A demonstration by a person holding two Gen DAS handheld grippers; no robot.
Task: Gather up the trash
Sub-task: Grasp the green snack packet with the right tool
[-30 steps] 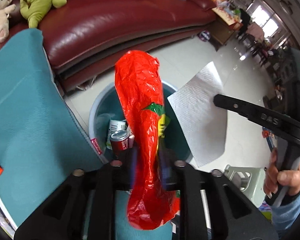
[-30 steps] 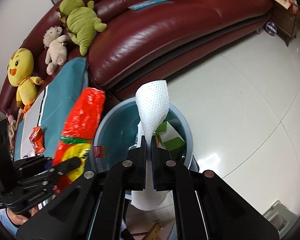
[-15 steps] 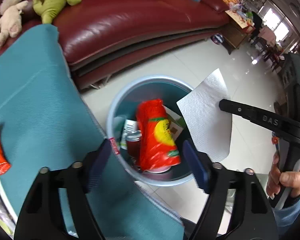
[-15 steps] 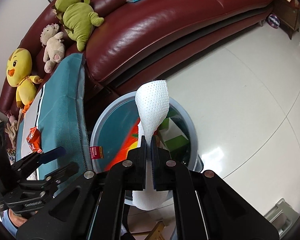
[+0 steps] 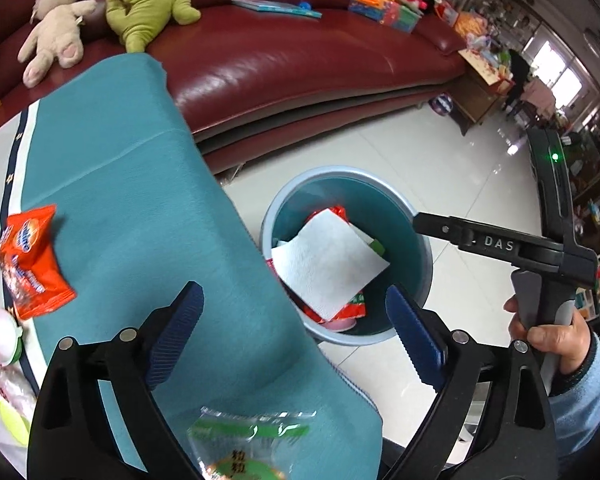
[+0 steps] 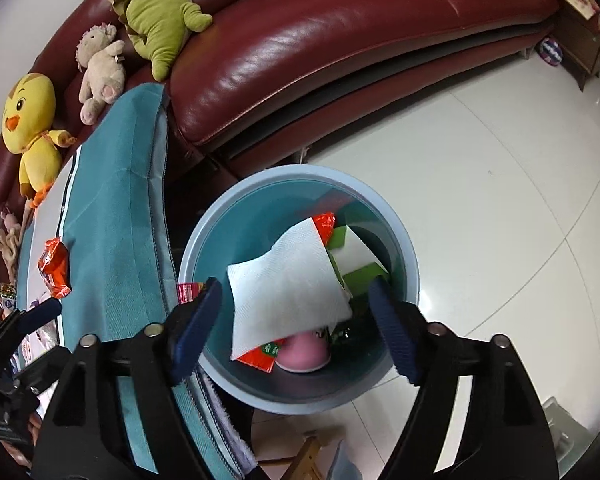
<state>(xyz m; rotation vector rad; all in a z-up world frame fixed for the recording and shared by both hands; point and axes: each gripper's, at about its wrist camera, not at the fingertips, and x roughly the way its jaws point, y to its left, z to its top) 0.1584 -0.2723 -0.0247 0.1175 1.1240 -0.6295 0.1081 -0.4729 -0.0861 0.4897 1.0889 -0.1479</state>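
Teal cloth (image 5: 112,208) at left carries an orange wrapper (image 5: 30,260), trash not yet collected. At centre the bin (image 6: 404,240) holds the paper towel (image 6: 288,284); both left gripper (image 5: 294,334) and right gripper (image 6: 296,328) have just been opening and gape empty.

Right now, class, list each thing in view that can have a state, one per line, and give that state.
Bin: upright, open-topped, partly filled.
Paper towel: in the bin, lying on top.
Red bag: in the bin, under the towel.
Orange packet: lying on the teal cloth.
Green wrapper: on the cloth.
Left gripper: open, empty, jaws just opened.
Right gripper: open, empty, jaws just opened.
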